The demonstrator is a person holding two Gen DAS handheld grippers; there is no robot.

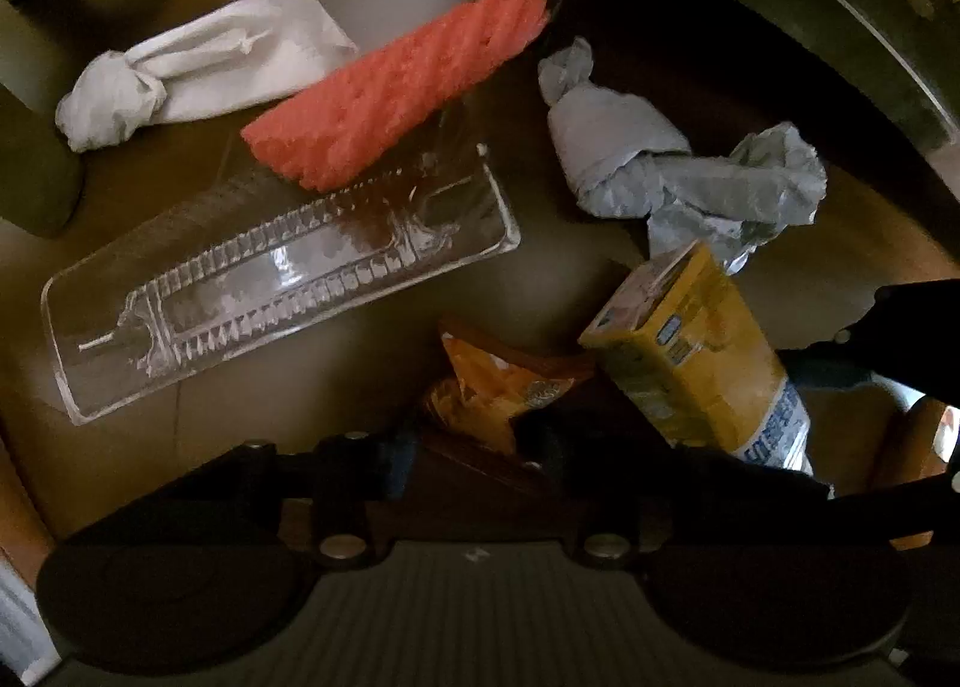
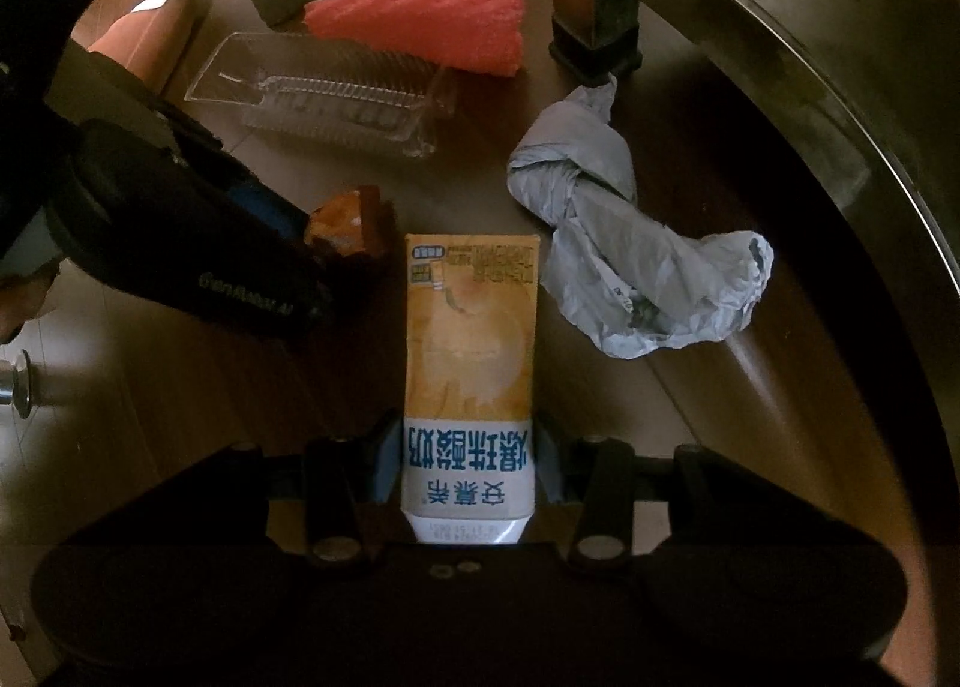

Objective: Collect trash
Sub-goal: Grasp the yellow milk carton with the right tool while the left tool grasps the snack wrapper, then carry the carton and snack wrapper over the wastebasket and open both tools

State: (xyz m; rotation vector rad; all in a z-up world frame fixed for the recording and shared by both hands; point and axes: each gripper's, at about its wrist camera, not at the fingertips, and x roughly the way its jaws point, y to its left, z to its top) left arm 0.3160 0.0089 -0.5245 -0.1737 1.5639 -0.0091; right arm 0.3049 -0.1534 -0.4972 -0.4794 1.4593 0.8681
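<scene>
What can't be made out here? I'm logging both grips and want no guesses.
- Left gripper fingertips: left wrist view, too dark to separate from the orange snack wrapper; the grip is unclear.
- Wrapper's far side: right wrist view, covered by the left gripper body.
- Yellow carton base: right wrist view, hidden between the right gripper fingers.
- Clear plastic tray rear edge: left wrist view, under the red foam sleeve.

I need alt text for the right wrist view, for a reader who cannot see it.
The right gripper clamps a yellow and white drink carton above a dim brown floor. Beyond lie a crumpled grey bag, a clear plastic tray and red foam netting; the left gripper holds an orange wrapper.
</scene>
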